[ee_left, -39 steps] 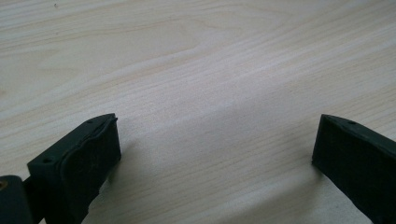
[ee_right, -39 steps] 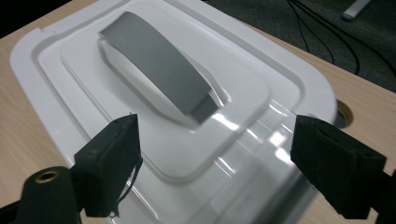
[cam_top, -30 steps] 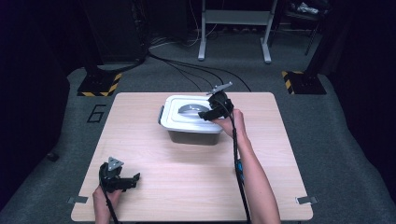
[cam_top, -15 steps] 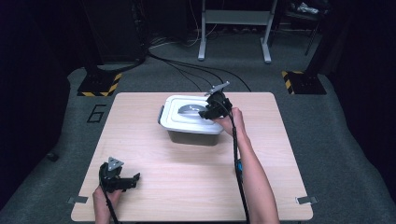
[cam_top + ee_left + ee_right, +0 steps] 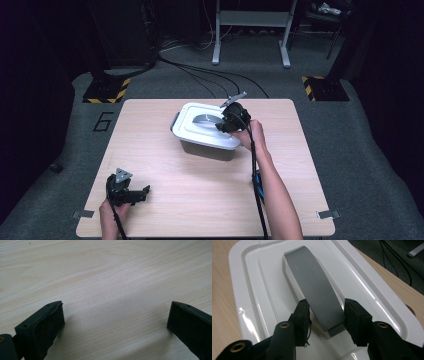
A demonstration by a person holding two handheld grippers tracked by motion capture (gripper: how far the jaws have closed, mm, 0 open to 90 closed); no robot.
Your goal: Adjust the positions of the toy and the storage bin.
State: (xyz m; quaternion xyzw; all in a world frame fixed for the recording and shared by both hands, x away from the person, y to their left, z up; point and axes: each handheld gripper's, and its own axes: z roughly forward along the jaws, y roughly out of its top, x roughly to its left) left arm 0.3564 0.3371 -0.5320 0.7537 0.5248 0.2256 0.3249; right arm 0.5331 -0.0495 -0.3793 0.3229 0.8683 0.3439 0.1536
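1. The left tool (image 5: 142, 192) is black, with a grey three-cornered plate on top and a black cable trailing from it
2. Its jaws are thick black blocks with small screw holes near the tips
3. The right tool (image 5: 325, 315) is black too, with brass-coloured screws on its jaw arms
4. A black cable with a blue piece runs along the bare right forearm

The lid (image 5: 262, 290) was glossy white plastic, its handle (image 5: 317, 290) smooth matt grey plastic. The surface (image 5: 112, 277) showed pale wood grain, satin-smooth. The right hand-held gripper (image 5: 326, 315) had matt black, slightly rough pads (image 5: 303, 315).
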